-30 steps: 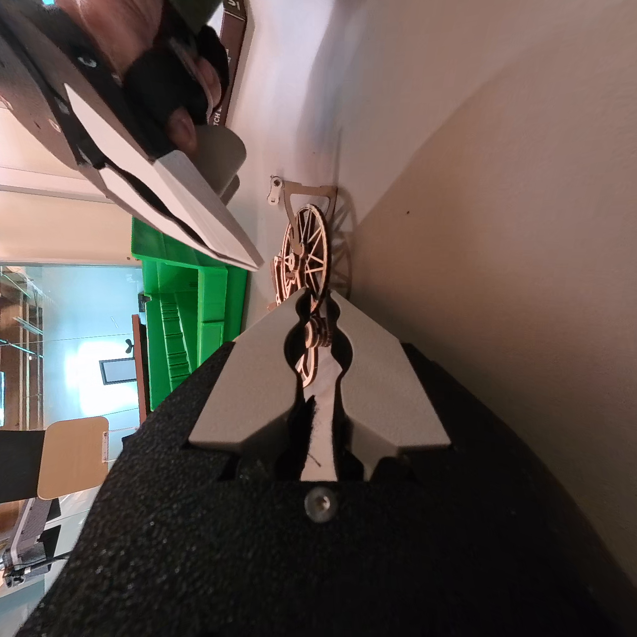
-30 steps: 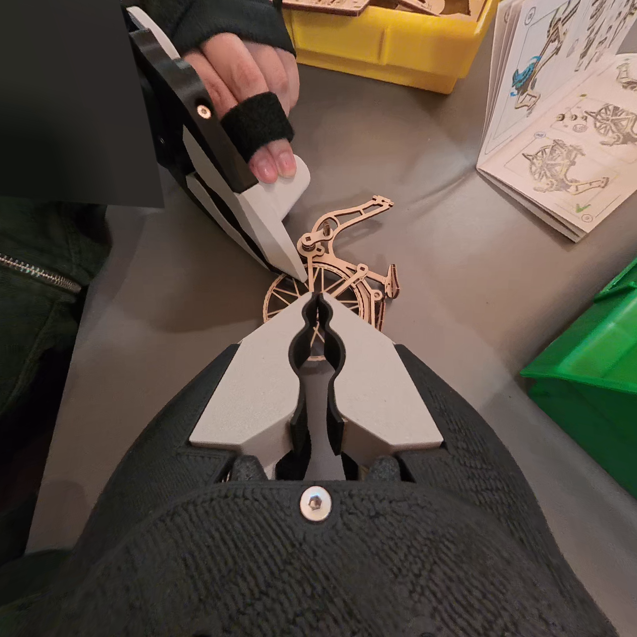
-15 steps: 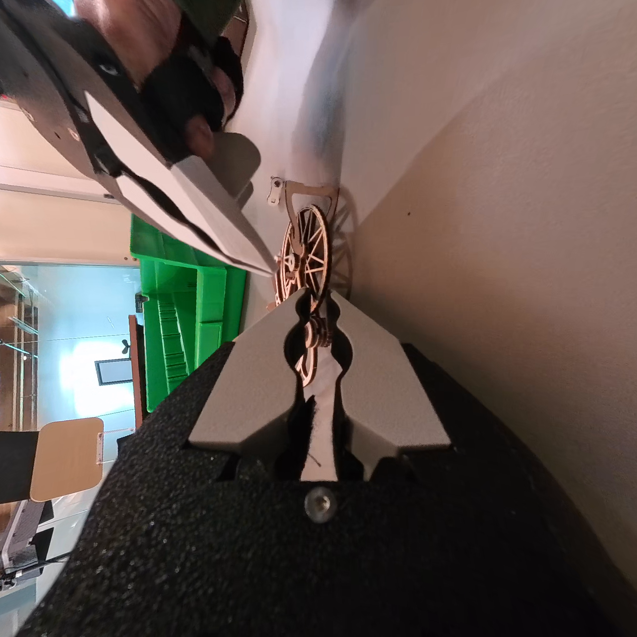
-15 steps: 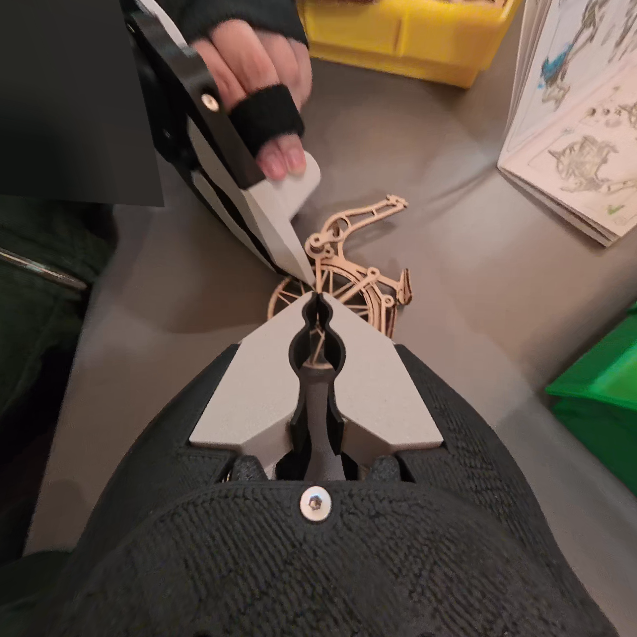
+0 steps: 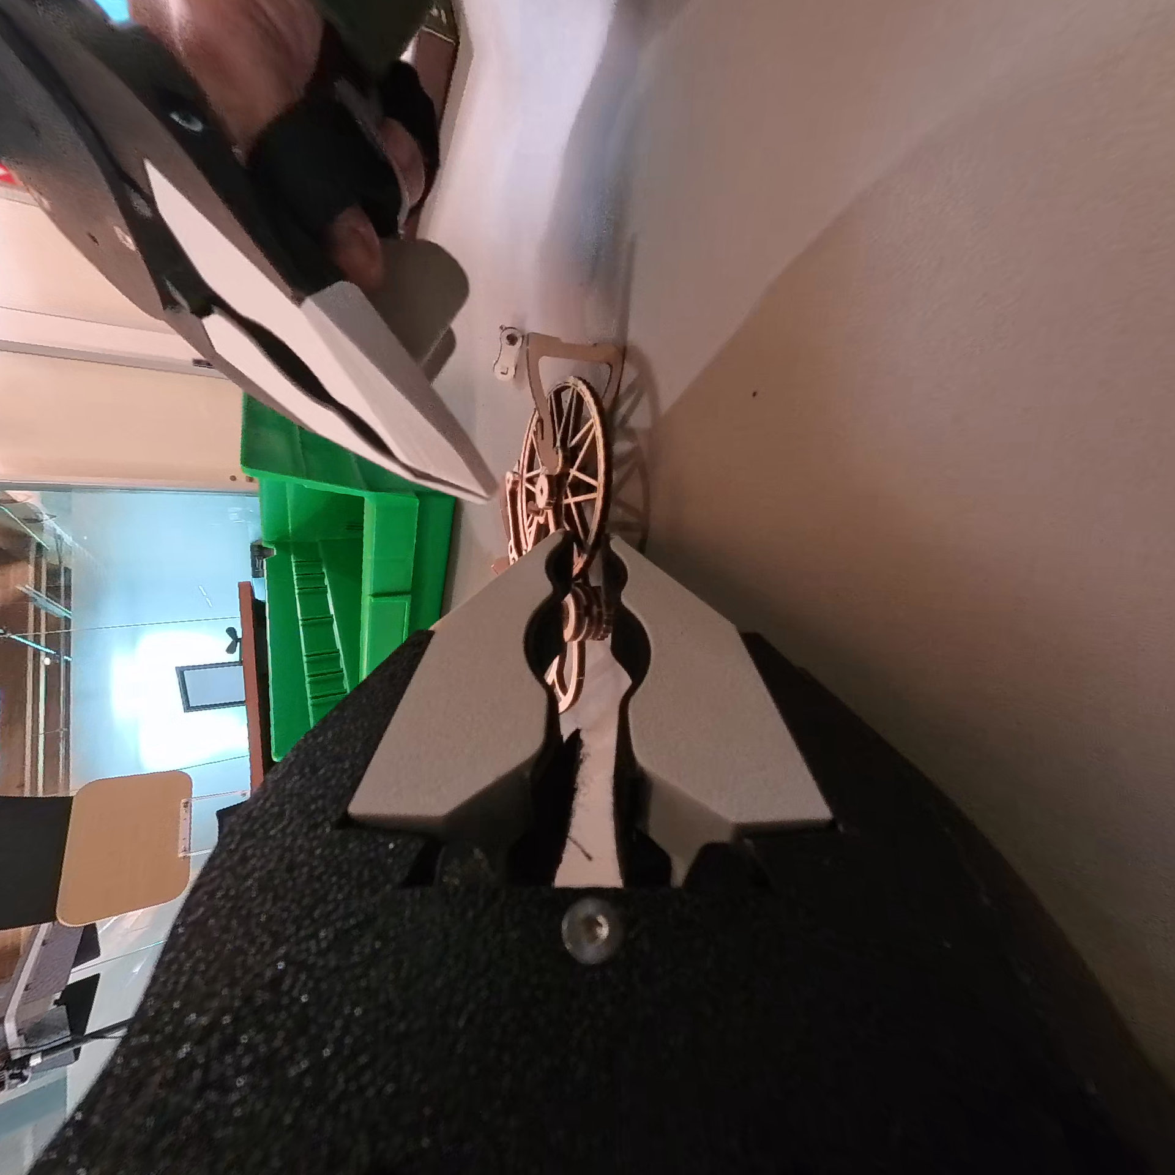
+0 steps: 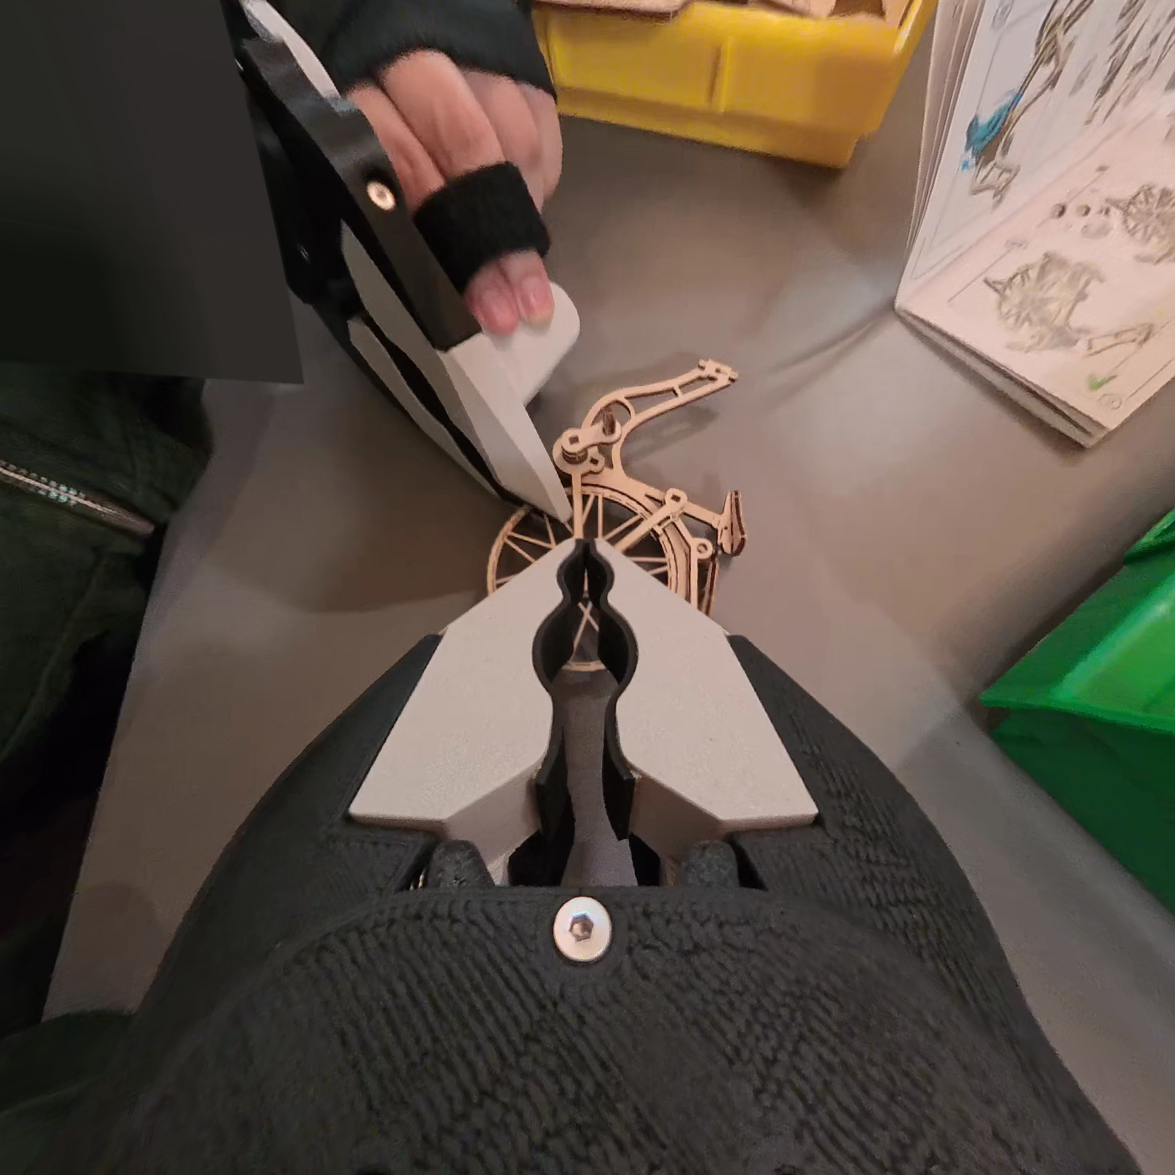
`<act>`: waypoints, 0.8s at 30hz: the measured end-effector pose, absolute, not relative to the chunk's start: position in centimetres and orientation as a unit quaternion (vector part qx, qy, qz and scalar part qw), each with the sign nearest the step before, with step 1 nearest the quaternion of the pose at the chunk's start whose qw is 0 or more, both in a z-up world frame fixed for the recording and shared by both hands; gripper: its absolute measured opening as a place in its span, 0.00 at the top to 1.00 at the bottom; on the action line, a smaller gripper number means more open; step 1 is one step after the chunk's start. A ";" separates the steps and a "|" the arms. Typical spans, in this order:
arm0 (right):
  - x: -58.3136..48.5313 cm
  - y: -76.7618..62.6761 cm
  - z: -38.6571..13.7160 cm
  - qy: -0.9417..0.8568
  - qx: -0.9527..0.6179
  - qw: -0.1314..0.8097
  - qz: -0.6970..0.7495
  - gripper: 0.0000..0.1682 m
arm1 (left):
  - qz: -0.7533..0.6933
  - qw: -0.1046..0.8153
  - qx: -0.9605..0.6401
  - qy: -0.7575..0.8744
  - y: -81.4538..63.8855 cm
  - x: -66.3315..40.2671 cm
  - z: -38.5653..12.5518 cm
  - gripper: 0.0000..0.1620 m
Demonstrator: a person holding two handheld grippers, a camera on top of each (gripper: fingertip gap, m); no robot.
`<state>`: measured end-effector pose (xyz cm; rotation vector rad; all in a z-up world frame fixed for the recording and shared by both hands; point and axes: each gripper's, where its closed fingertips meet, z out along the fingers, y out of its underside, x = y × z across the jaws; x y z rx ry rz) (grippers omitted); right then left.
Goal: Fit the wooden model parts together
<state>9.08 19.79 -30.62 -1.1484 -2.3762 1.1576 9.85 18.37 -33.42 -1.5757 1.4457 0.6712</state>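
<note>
While the pale grey fingers (image 5: 483, 667) of the left gripper (image 5: 585, 559) stay pinched on the rim of the light laser-cut wooden wheel-and-frame model (image 5: 566, 458), the right gripper (image 6: 585, 550) has its own fingers pressed together with nothing visible between them. In the left wrist view its closed tip sits just beside the hub side of the wheel; whether it touches the wood I cannot tell. The model lies low over the grey table (image 6: 795, 604), roughly flat to it, with the curved handle arm pointing away from both grippers. I cannot tell whether it rests on the surface or is held just clear.

The change is on the right side. Against a second ago, the right wrist view has pushed forward: the model fills more of the picture, and the yellow plastic bin (image 6: 699, 57) and the open white instruction booklet (image 6: 1049, 254) have slid outward and blurred. The right tip is also nearer the spokes in the left wrist view than it was then. The left grip on the rim looks unchanged.

This reads as a closed tip being brought in to press a joint home while the left side steadies the work. The green plastic bin (image 6: 1093, 712) stands well apart at the right.
</note>
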 end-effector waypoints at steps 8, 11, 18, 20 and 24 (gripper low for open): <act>8.9 20.1 -30.7 -0.816 -0.402 0.134 0.394 1.00 | 0.269 0.435 -0.633 0.581 18.4 9.8 -33.4 0.97; 9.1 19.6 -30.9 -0.815 -0.398 0.113 0.406 1.00 | 0.270 0.435 -0.633 0.581 18.4 9.8 -33.4 0.97; 9.4 19.1 -31.7 -0.816 -0.403 0.080 0.408 0.95 | 0.271 0.434 -0.633 0.581 18.4 9.7 -33.4 0.97; 9.3 19.2 -31.7 -0.820 -0.400 0.087 0.401 0.96 | 0.271 0.434 -0.633 0.581 18.4 9.7 -33.4 0.97; 9.4 19.1 -31.6 -0.822 -0.397 0.089 0.399 0.95 | 0.271 0.434 -0.632 0.582 18.4 9.7 -33.4 0.97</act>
